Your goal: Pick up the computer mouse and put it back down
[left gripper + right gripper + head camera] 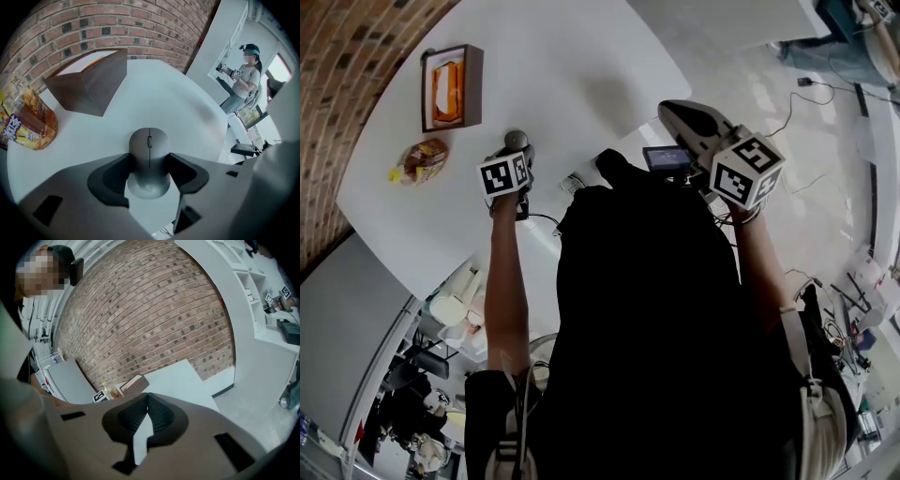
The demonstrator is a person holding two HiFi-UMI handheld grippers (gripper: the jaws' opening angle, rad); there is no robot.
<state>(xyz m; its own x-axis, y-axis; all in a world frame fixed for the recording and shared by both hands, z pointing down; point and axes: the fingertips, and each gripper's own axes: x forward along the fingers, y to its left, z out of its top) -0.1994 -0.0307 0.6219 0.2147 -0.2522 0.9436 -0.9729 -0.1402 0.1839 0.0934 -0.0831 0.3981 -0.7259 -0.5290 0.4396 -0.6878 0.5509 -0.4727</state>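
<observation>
- Left tongs (150, 158): jaws fairly wide, dark pads pressed on both flanks of the computer mouse (149, 165). They point steeply down at the white table (187, 108).
- Computer mouse: held at its waist, low over the table on my side. I cannot tell whether its base touches the surface.
- Right tongs (147, 397): jaws together, nothing in them, held off the table's corner.
- Hazard one: the flanks are smooth and curved, so I judge the mouse could squirt forward if I ease off before it sits flat.
- Hazard two: a skewed descent could land one edge first and rock it.
- Adjacent items: brown box (89, 84) and snack bag (26, 122), beyond and to the left, well apart from the mouse.
- Obstructions: neither item stands in the way of the set-down.
</observation>
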